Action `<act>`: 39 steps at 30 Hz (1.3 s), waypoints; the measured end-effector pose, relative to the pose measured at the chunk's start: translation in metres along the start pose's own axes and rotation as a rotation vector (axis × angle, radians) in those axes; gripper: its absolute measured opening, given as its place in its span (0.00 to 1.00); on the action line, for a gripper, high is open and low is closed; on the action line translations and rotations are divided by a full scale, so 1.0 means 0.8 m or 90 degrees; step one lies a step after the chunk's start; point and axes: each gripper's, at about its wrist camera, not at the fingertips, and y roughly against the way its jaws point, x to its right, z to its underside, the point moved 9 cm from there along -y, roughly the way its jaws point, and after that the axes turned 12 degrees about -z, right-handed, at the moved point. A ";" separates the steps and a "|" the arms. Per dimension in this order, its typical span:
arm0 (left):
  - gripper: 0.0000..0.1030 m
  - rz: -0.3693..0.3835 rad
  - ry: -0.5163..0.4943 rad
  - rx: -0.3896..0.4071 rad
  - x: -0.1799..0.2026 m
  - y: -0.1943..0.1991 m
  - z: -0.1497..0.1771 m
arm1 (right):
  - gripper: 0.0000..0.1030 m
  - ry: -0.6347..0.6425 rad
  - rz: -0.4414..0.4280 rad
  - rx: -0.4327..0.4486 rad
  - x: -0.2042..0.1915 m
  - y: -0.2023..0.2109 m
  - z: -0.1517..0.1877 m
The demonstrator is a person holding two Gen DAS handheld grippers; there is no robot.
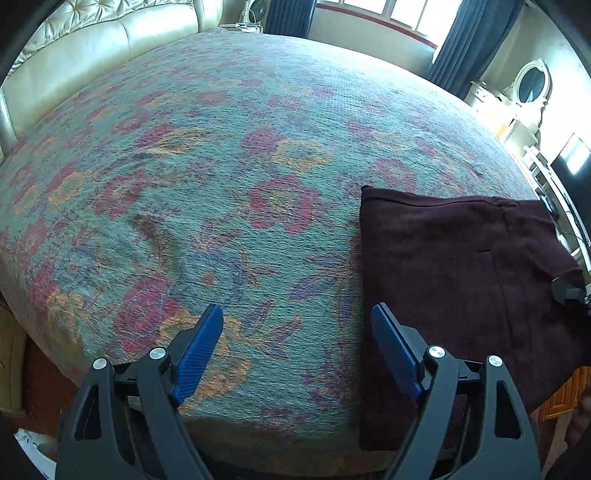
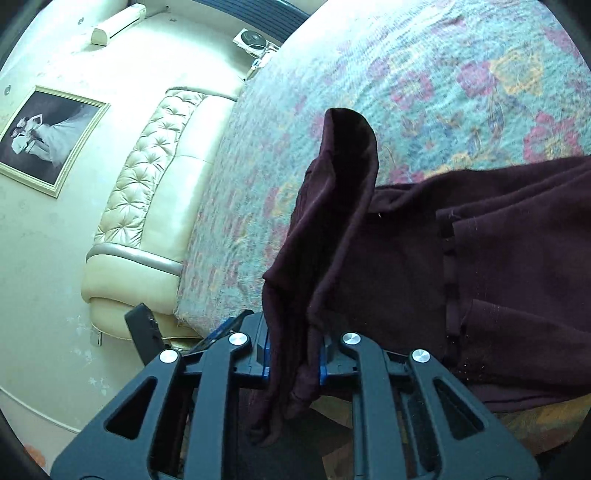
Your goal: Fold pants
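Dark maroon pants (image 1: 461, 273) lie folded flat on the right part of the floral bedspread (image 1: 221, 166). My left gripper (image 1: 297, 328) is open and empty, hovering over the bedspread with its right blue finger (image 1: 395, 350) at the pants' left edge. My right gripper (image 2: 293, 354) is shut on a bunched end of the pants (image 2: 332, 229) and holds it lifted, the cloth draping up and over. The rest of the pants (image 2: 517, 277) lies on the bed to the right. The right gripper's tip (image 1: 567, 290) shows at the pants' far right edge in the left wrist view.
A cream tufted headboard (image 1: 110, 40) runs along the bed's far left side; it also shows in the right wrist view (image 2: 147, 192). A window with dark curtains (image 1: 469, 33) and a white dresser with mirror (image 1: 517, 99) stand beyond the bed. The bed's near edge (image 1: 258, 439) lies just under my left gripper.
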 end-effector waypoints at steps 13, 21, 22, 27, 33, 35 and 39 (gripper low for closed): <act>0.79 0.002 -0.004 -0.011 0.004 -0.003 0.007 | 0.16 0.028 0.018 0.086 0.002 0.113 -0.038; 0.79 0.003 -0.009 -0.020 0.010 -0.006 0.013 | 0.16 0.003 0.061 0.137 0.056 0.173 -0.048; 0.79 0.003 -0.010 -0.021 0.010 -0.007 0.013 | 0.16 -0.004 0.069 0.142 0.066 0.179 -0.049; 0.79 0.004 -0.019 -0.021 0.014 -0.007 0.017 | 0.16 -0.054 0.079 0.167 0.121 0.203 -0.043; 0.79 0.019 -0.033 -0.021 0.026 -0.005 0.022 | 0.15 -0.099 0.078 0.193 0.166 0.216 -0.035; 0.79 0.029 -0.036 -0.024 0.031 -0.005 0.025 | 0.15 -0.106 0.085 0.201 0.177 0.221 -0.033; 0.79 0.041 -0.050 -0.026 0.042 -0.003 0.031 | 0.14 -0.131 0.090 0.217 0.200 0.231 -0.028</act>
